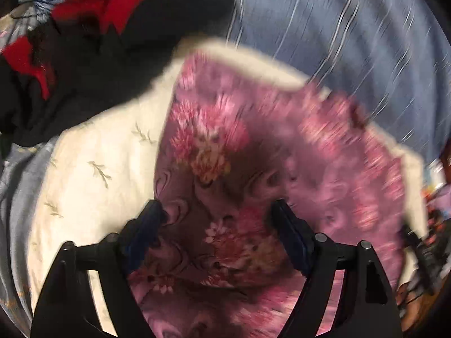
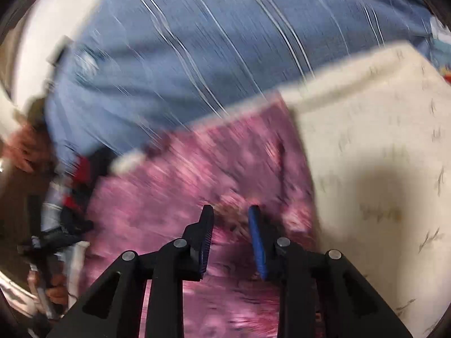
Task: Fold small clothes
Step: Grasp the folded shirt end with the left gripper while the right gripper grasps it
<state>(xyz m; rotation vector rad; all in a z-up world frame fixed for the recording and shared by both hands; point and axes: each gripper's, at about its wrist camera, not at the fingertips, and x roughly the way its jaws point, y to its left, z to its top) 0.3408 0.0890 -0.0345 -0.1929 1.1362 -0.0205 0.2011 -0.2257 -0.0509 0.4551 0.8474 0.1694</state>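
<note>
left gripper [image 1: 218, 211]: wide open on my end, both fingers splayed out over the pink floral cloth [image 1: 253, 169] with nothing pinched. I can't tell if the tips actually touch the fabric.
right gripper [image 2: 229, 211]: jaws only a narrow gap apart, pointing down at the same pink cloth. I see fabric behind the gap, and the pads don't look like they're pressing on anything, though the blur makes it hard to swear by.
pink floral cloth: this is the piece I'm folding. It lies spread on top of the cream cloth [image 1: 93, 169], right under both grippers, with a slanted edge running up the left side in the left wrist view.
cream cloth: pale, with little leaf sprigs printed on it. It sticks out past the pink piece on several sides.
bedsheet [image 1: 324, 28]: blue with thin white stripes, underneath everything.
pile [image 1: 84, 42]: black and red clothes bunched up at the far left of the left wrist view, just beside the cream cloth.
picture quality: both views are pretty smeared, so fine detail is a wash.
</note>
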